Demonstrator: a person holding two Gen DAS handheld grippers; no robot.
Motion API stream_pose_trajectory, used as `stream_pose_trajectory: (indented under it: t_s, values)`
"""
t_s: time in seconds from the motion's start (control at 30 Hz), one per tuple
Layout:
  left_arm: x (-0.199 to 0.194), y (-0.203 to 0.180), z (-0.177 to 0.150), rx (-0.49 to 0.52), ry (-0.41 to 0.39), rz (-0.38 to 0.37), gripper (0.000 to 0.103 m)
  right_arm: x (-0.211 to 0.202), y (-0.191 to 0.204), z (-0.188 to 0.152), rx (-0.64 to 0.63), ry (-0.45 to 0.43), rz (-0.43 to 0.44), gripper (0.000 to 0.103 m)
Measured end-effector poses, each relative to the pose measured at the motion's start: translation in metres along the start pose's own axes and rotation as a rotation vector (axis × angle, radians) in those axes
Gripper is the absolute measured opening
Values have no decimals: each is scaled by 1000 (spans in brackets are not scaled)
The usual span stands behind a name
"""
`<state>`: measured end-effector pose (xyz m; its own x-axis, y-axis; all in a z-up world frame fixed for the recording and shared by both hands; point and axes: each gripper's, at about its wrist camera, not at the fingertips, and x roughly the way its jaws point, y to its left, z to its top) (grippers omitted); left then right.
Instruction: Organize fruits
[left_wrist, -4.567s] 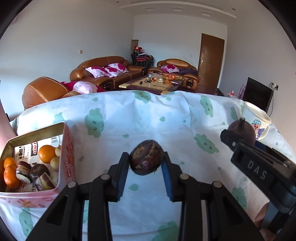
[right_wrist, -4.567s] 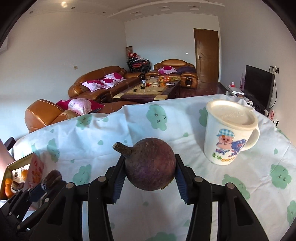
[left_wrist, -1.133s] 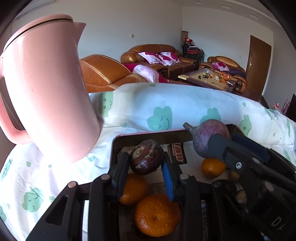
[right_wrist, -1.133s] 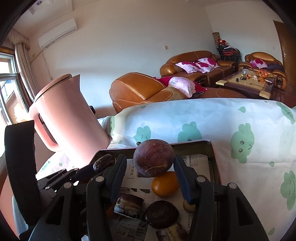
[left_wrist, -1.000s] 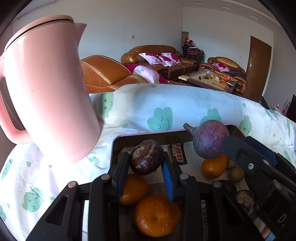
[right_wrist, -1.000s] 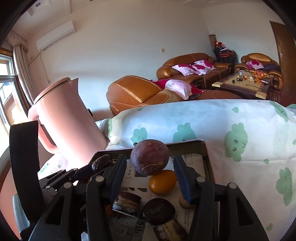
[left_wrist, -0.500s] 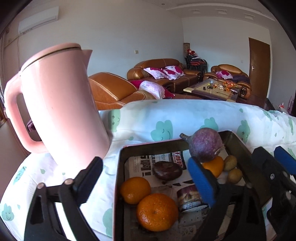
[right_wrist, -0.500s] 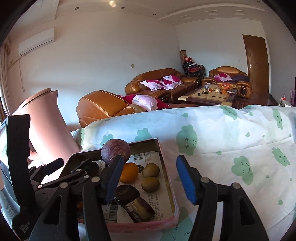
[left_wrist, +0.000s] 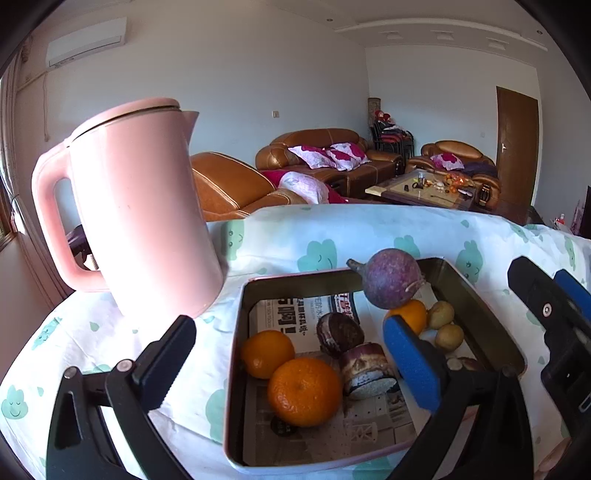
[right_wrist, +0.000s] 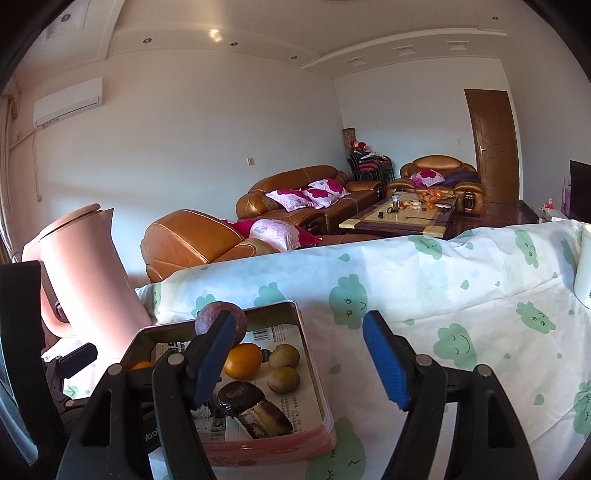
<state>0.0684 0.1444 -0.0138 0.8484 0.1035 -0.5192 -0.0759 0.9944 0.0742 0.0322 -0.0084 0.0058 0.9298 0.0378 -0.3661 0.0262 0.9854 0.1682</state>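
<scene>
Left gripper (left_wrist: 288, 354) gaping wide, empty, over rectangular pink-rimmed metal tin (left_wrist: 236, 369), right gripper (right_wrist: 299, 358) opening, nothing between jaws, round purple stemmed fruit (left_wrist: 389, 282) sitting on orange tangerine (left_wrist: 408, 317), pink plastic kettle (left_wrist: 140, 236) standing beside.

fruit tin (right_wrist: 312, 373) beside pink kettle (right_wrist: 85, 273)

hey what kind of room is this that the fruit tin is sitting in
Most likely a home living room. Behind the cloth-covered table stand brown leather sofas with pink cushions around a low coffee table, and an air conditioner hangs high on the wall.
</scene>
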Motion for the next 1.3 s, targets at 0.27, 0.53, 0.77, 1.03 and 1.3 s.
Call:
stream_pose_trajectory:
  t_s: [0.27, 0.53, 0.77, 1.03, 1.3]
  values:
    - [-32, 3, -13, -4, -62, -8, 103, -27, 10, -7, -76, -44, 12, 73]
    - [-54, 16, -23, -52, -103, -4, 103, -40, 12, -12, -93, -59, 27, 74]
    - [-55, 17, -25, -60, -109, 6, 103, -41, 14, -12, -99, -65, 31, 74]
    - [-58, 18, -26, -67, -113, 29, 103, -42, 14, -13, -98, -62, 31, 74]
    - [-61, 18, -26, -54, -129, 51, 103, -42, 12, -14, -86, -59, 30, 74]
